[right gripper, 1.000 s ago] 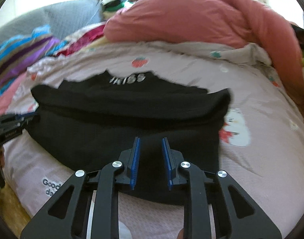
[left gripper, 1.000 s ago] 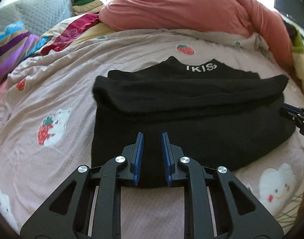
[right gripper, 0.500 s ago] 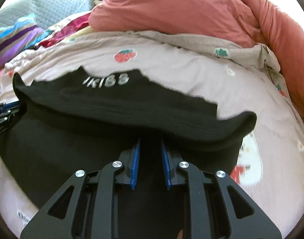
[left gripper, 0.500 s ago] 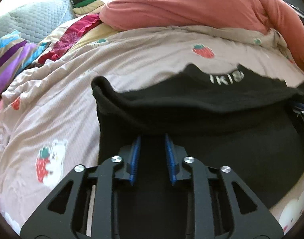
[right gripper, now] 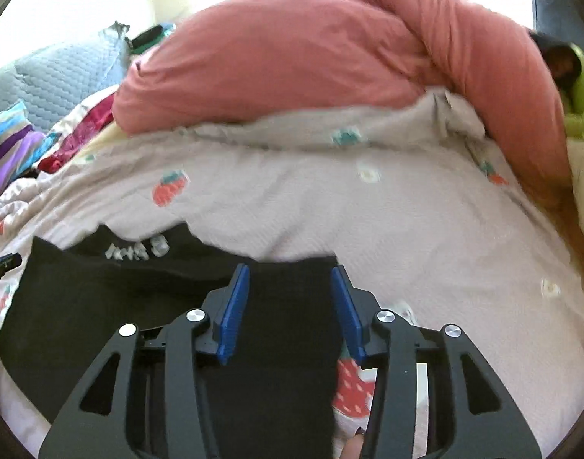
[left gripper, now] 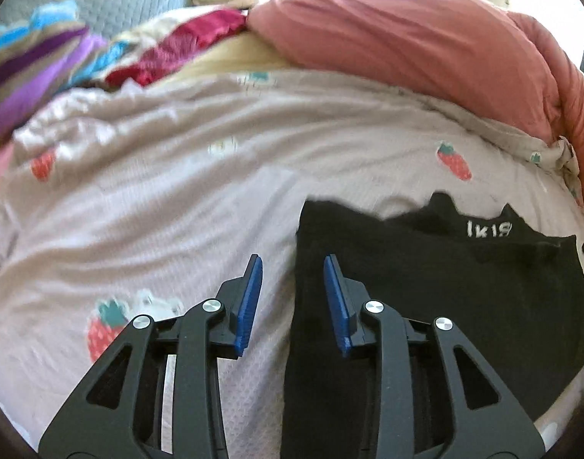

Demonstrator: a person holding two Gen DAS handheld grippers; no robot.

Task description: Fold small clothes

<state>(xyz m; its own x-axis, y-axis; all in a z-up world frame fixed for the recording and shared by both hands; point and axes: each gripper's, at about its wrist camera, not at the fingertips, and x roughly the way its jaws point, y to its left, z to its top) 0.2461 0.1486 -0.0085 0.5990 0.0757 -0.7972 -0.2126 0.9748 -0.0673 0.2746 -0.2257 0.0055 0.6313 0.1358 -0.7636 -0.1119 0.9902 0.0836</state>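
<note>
The left gripper is built of matte black plastic. Two angular arms with triangular cut-outs are seen rising from the lower edge of the frame, each pinned by two round silver screws. Ribbed blue pads are fitted on the inner faces of its fingers. The right gripper is made the same way: black linkage arms, silver screw heads, blue ribbed pads on the fingers. A fingertip with a dark-painted nail is seen at the bottom edge, lower centre.
</note>
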